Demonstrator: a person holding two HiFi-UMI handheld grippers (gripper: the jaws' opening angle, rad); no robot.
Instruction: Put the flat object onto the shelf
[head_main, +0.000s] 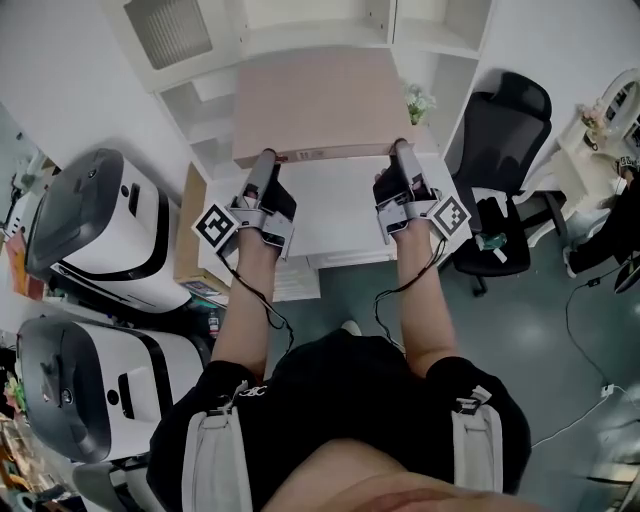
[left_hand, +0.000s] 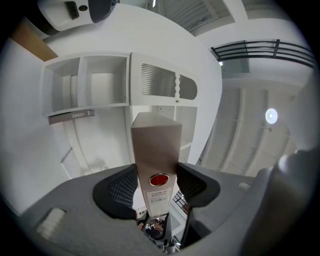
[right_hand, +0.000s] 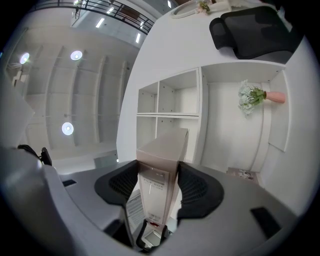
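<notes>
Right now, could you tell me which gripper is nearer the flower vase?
Right. The right gripper, shut on the box, sits close by the vase; the left gripper holds the box's other end, farther away.

Brightly and evenly lit from overhead, with soft, faint shadows. Small glare spots from round ceiling lamps (left_hand: 270, 116) in both gripper views. Heavily fisheye-bent there, black at the corners. Mostly sharp; slightly soft nearest the lenses.
</notes>
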